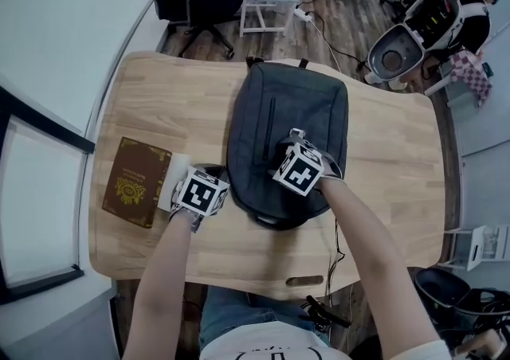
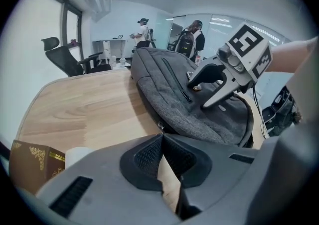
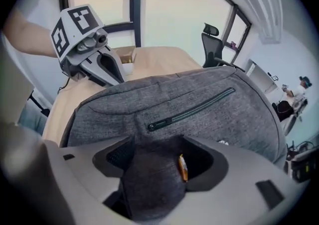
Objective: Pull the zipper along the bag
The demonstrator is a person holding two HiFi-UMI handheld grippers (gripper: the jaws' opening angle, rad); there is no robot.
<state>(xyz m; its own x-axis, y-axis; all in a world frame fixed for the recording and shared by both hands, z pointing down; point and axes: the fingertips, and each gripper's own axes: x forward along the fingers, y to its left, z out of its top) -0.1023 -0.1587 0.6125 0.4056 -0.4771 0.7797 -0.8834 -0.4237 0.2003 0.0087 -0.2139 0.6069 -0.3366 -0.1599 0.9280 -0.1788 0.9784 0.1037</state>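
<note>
Right gripper [image 3: 158,155] wide astride bag [image 3: 199,94], left gripper [image 2: 161,138] closed at edge (table [image 2: 84,109] beside)

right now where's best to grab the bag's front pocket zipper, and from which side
The pull tab at the end of the zipper closest to the right tool, probably from above: the bag lies flat with that pocket facing up, so the tab sits exposed.
</note>
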